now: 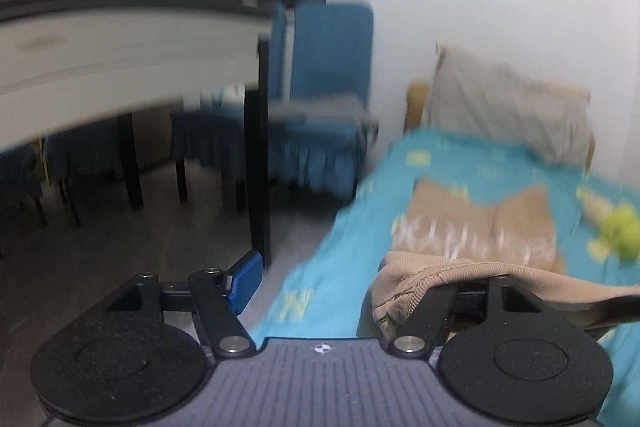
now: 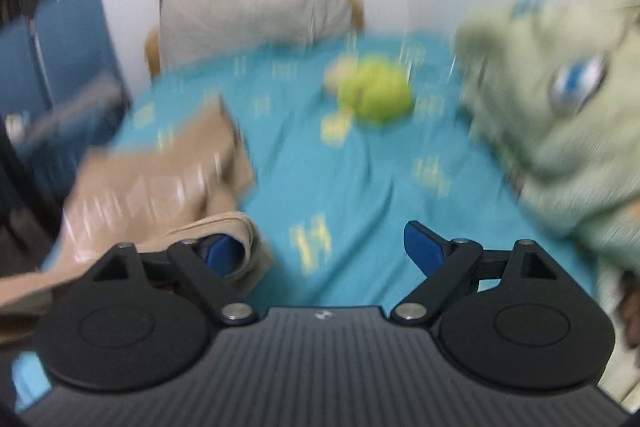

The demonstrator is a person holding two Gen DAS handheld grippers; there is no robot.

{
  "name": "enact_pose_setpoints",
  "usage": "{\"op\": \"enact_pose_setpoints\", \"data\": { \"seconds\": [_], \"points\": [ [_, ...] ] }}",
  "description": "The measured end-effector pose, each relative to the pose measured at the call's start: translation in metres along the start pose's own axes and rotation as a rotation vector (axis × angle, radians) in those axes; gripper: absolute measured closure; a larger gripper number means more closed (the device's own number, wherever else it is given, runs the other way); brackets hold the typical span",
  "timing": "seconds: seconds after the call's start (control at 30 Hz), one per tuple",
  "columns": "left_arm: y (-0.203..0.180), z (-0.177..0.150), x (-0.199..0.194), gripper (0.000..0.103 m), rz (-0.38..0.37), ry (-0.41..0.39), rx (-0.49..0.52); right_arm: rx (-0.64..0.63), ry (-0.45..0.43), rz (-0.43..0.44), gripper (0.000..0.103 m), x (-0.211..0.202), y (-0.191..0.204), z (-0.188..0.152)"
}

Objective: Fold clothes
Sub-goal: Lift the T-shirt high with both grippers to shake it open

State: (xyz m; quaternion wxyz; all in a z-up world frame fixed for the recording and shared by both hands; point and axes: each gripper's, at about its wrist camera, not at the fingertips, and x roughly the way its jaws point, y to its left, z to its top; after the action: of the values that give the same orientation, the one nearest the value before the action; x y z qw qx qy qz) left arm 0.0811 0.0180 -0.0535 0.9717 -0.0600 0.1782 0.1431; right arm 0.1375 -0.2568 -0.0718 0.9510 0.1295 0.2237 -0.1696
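On the turquoise bedsheet (image 2: 360, 163) the tan garment (image 2: 160, 179) lies partly folded, toward the bed's left edge. Both grippers stand open, jaws spread, gripping nothing. The left gripper (image 1: 352, 287) has a tan fold draped over its right finger, unclamped; the right gripper (image 2: 320, 251) has the same cloth draped over its left finger (image 2: 218, 251). The garment thus lies between the two grippers, equally near both, its long axis apparently running away from them toward the pillow (image 2: 252, 7).
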Motion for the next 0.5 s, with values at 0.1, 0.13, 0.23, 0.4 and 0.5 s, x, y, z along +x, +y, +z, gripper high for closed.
{"op": "enact_pose_setpoints", "data": {
  "seconds": [0.1,0.13,0.23,0.4,0.5],
  "points": [
    [0.007,0.038,-0.024,0.033,-0.059,-0.084,-0.091,0.038,-0.146,0.03,0.015,-0.05,0.0,0.039],
    [0.008,0.054,-0.034,0.033,-0.075,-0.109,-0.107,0.046,-0.195,0.039,0.015,-0.067,0.001,0.054],
    [0.01,0.108,-0.07,0.033,-0.115,-0.2,-0.147,0.051,-0.321,0.053,0.015,-0.124,0.005,0.1],
    [0.016,0.214,-0.155,0.033,-0.174,-0.38,-0.164,0.053,-0.506,0.096,0.015,-0.23,0.007,0.175],
    [0.023,0.272,-0.214,0.033,-0.212,-0.481,-0.135,0.043,-0.615,0.114,0.015,-0.302,0.003,0.211]
  ]
}}
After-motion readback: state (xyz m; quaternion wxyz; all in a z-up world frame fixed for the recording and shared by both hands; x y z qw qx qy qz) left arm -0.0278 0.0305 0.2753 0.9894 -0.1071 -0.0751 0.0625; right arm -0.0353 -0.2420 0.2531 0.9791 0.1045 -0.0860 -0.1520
